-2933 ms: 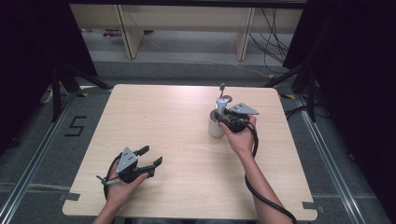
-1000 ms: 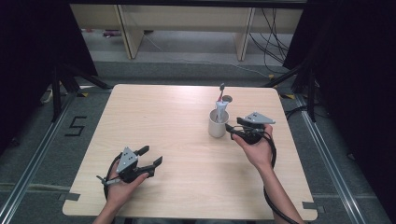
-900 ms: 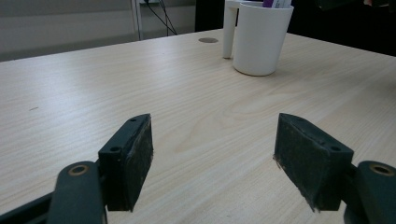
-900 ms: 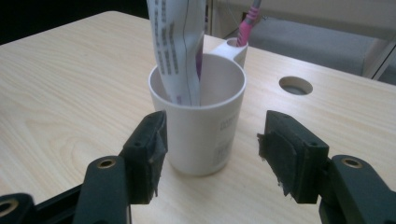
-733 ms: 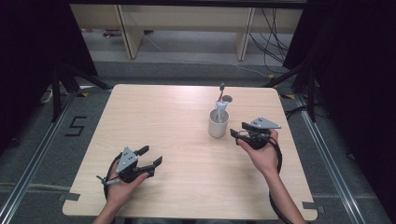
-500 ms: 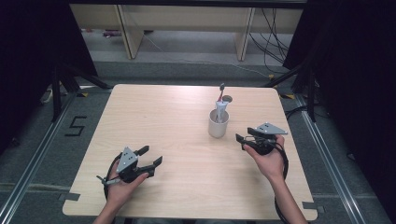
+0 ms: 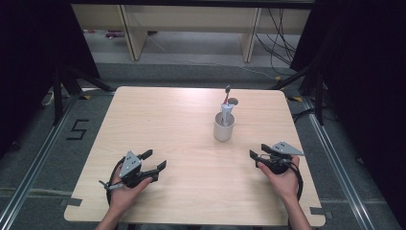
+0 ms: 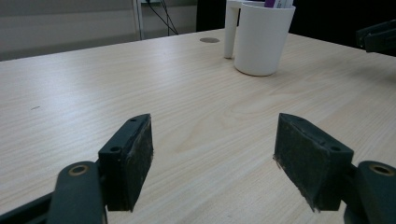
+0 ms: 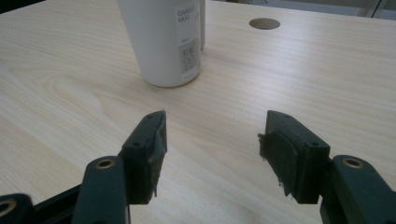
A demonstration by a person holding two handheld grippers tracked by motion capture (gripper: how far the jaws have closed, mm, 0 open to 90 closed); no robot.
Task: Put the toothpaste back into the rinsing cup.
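Note:
A white mug (image 7: 224, 127) stands upright right of the table's middle, with a toothbrush and a tube (image 7: 226, 105) sticking out of its top. My right gripper (image 7: 257, 151) rests open near the front right of the wooden table (image 7: 182, 120), a short way from the mug, with nothing between its jaws. In the right gripper view (image 9: 210, 149) the mug (image 9: 163, 42) stands just ahead, its label reading "GARGLE MUG". My left gripper (image 7: 155, 158) lies open at the front left, also holding nothing. From the left gripper view (image 8: 215, 154) the mug (image 8: 261, 39) is far ahead.
A round cable hole (image 7: 233, 101) sits in the tabletop just behind the mug. The other gripper (image 8: 378, 37) shows at the right edge of the left gripper view. Dark stands, cables and shelving legs surround the table on the floor.
My right gripper has drawn back from the mug toward the front right of the table, open and holding nothing. The left gripper and the mug have stayed still.

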